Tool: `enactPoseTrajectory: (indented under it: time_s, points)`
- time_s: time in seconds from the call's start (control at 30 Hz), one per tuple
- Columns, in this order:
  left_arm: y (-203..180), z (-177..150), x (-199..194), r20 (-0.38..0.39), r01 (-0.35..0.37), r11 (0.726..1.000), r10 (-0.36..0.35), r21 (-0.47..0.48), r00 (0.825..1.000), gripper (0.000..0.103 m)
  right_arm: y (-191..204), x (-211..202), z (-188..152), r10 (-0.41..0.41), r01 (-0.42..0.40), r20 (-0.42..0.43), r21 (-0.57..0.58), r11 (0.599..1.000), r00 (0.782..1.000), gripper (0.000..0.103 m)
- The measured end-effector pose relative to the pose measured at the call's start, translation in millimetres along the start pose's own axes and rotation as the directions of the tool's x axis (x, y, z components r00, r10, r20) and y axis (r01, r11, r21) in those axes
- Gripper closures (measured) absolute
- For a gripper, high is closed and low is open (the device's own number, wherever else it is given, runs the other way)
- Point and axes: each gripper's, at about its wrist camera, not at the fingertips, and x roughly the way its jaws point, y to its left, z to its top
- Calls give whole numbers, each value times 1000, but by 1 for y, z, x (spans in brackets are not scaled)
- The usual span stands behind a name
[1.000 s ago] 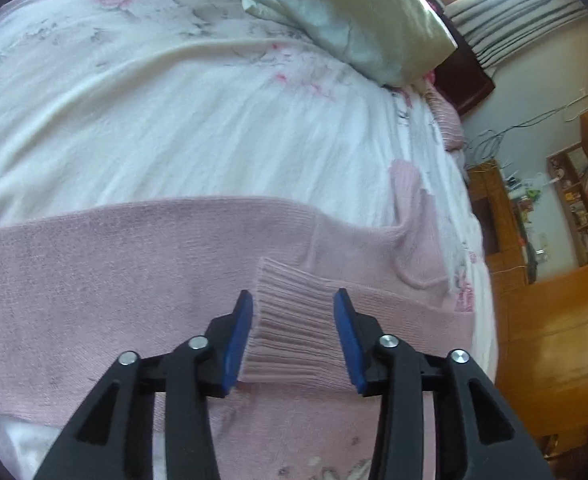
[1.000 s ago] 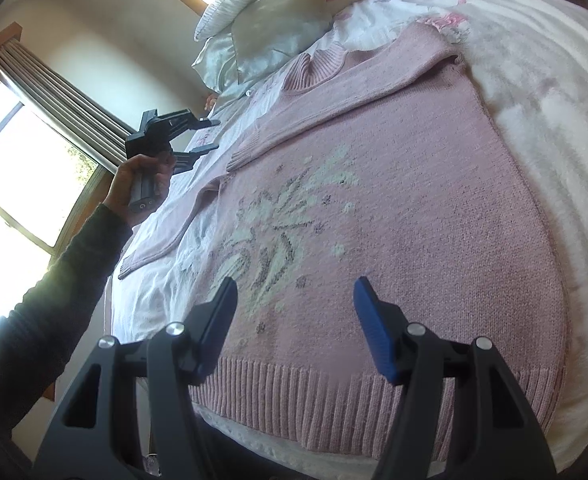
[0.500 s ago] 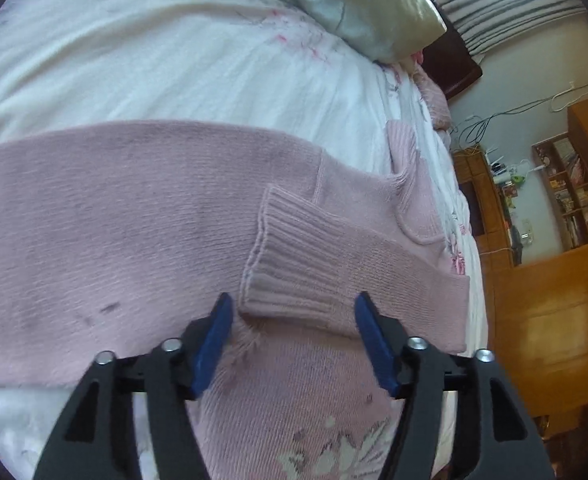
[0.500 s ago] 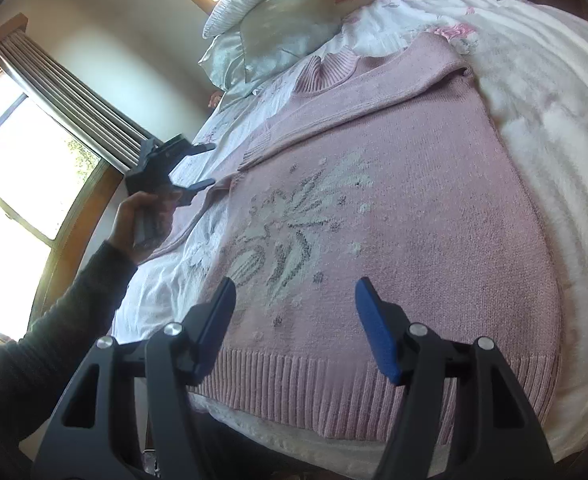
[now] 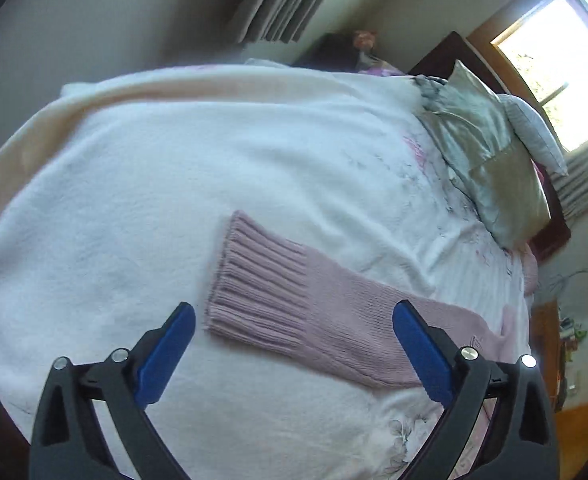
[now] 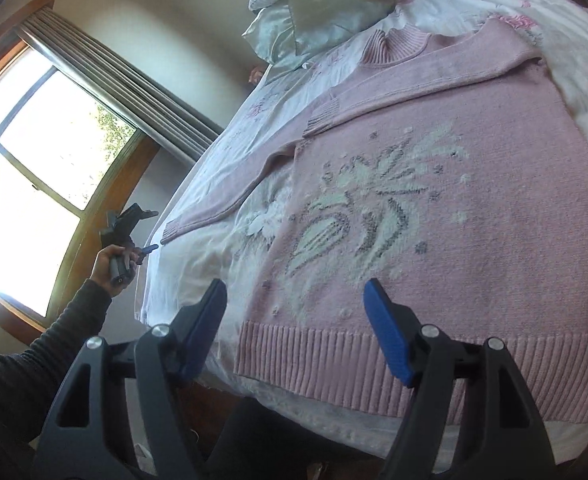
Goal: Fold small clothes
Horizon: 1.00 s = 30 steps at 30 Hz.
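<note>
- The bed (image 6: 197,264) is covered by a white fleecy blanket (image 5: 173,184), with a floral sheet showing toward the head.
- A pink sweater (image 6: 474,208) lies flat on it, hem ribbing at the near edge.
- One sleeve (image 5: 314,308) stretches out across the blanket, the other looks folded over the chest.
- Satin pillows (image 5: 490,168) sit at the head end.

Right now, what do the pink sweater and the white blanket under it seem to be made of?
The pink sweater: knitted yarn, probably wool or acrylic, matte, with visible ribbing at hem and cuff.
The white blanket: plush fleece by its look, with a soft fuzzy nap; fibre uncertain.
</note>
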Motion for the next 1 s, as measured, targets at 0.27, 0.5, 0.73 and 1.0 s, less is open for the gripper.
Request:
enactPoseTrajectory:
  time_s: [0.27, 0.5, 0.73, 1.0]
  points:
    - [-6, 6, 29, -78, -43, 998, 46, 44, 996, 59, 12, 4, 3, -20, 20, -4, -2, 1000, 1000, 32]
    - [-43, 13, 7, -59, 60, 995, -55, 78, 997, 89, -1, 7, 4, -44, 44, -6, 6, 999, 999, 31]
    - [-191, -5, -25, -56, 274, 916, -270, 292, 961, 101, -23, -1, 25, -68, 67, 21, 33, 997, 997, 31]
    - [-365, -76, 4, -213, 421, 771, -363, 478, 907, 103, -50, -4, 36, -29, 26, 19, 122, 992, 999, 28]
